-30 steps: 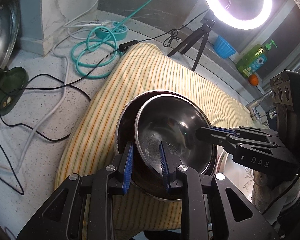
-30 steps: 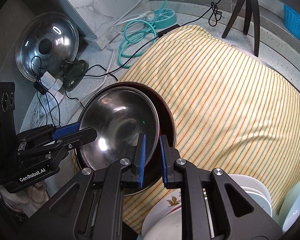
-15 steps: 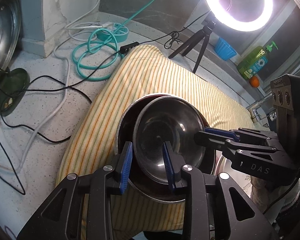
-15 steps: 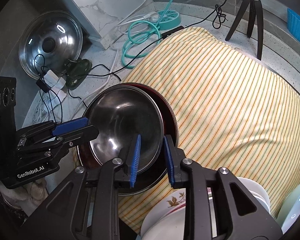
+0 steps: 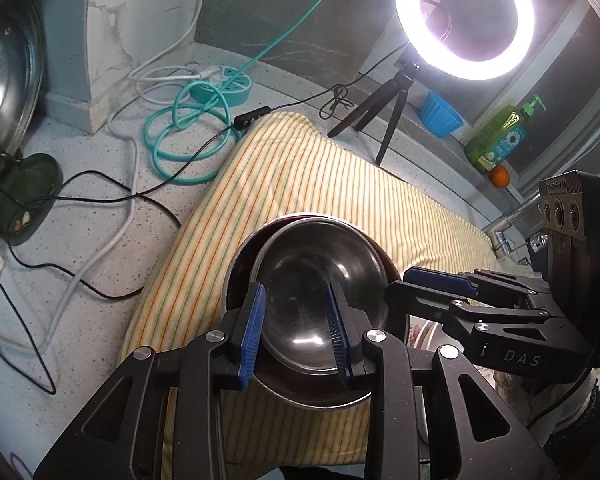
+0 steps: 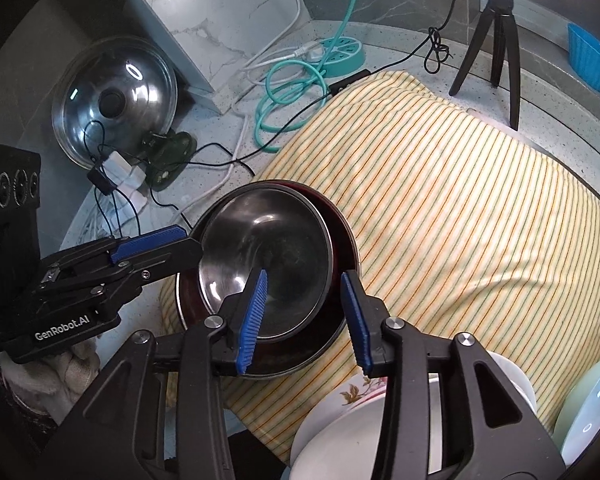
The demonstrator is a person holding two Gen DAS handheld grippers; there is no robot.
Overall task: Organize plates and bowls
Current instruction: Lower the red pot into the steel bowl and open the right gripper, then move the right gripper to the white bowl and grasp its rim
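You are looking at a steel bowl (image 6: 266,264) sitting inside a larger bowl (image 6: 342,240), both lying on the cloth's (image 6: 460,220) near-left corner. Stacked plates (image 6: 340,428) are lying off the cloth's near edge, and a tripod (image 6: 496,40) is standing beyond its far edge, with coiled cable (image 6: 288,92) lying off its far-left corner.

Open striped cloth (image 6: 460,216) toward the far and right edges of the countertop (image 5: 80,280). Blocked along the left edge by loose cables (image 5: 112,200), at the far edge by tripod (image 6: 500,40), at the near right corner by stacked plates (image 6: 352,428).
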